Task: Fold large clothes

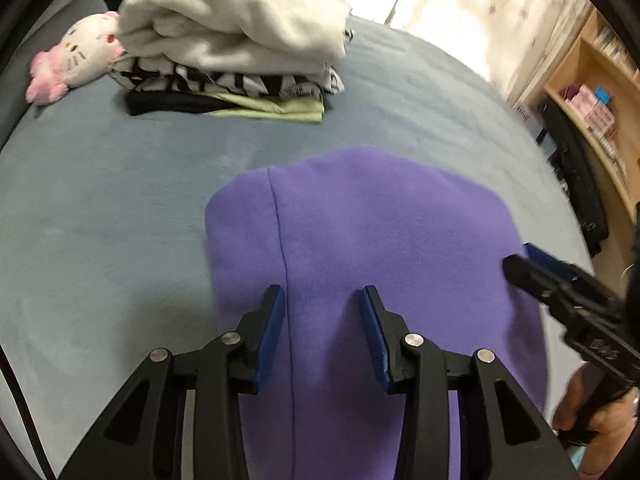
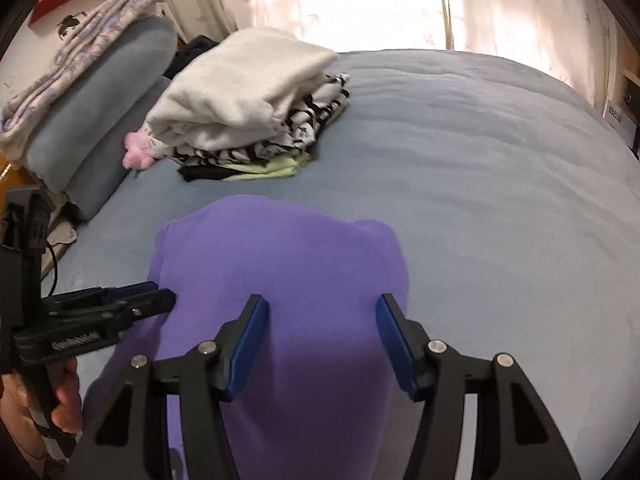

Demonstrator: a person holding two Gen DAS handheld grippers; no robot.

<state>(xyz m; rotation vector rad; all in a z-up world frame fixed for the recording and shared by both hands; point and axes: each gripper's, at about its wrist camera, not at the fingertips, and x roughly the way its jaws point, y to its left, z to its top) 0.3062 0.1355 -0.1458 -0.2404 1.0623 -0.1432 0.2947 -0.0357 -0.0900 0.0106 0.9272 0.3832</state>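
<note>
The left gripper [image 1: 322, 300] hangs over the purple garment [image 1: 360, 240] with its blue pads apart and nothing pinched between them; the cloth lies flat beneath, unheld; a stitched seam [image 1: 280, 232] runs up the fabric just by the left finger. The right gripper [image 2: 318, 308] is likewise released, its jaws spread wider than the left's over the same garment, gripping nothing; in the left wrist view it enters from the right side, tip at the garment's right edge, with the person's hand [image 1: 588, 412] on its handle; in the right wrist view the left gripper comes in from the left, tip at the garment's left edge, a hand [image 2: 64, 400] wrapped round its grip. The purple garment lies on the near part of the bed [image 2: 480, 200], which is covered in a grey-blue sheet; its far edge is rounded and smooth. Farther back, toward the bed's far left corner, stands a stack of folded clothes [image 2: 248, 120]: a cream piece on top, a black-and-white patterned one under it, then pale green and black layers at the bottom. A pink and white plush toy [image 1: 72, 60] lies just beside the stack on its left; a grey pillow [image 2: 100, 120] with a floral cloth [image 2: 72, 60] draped over it sits at the bed's left end. Curtains [image 2: 360, 0] hang beyond the far edge; a wooden shelf [image 1: 592, 92] stands to the right.
</note>
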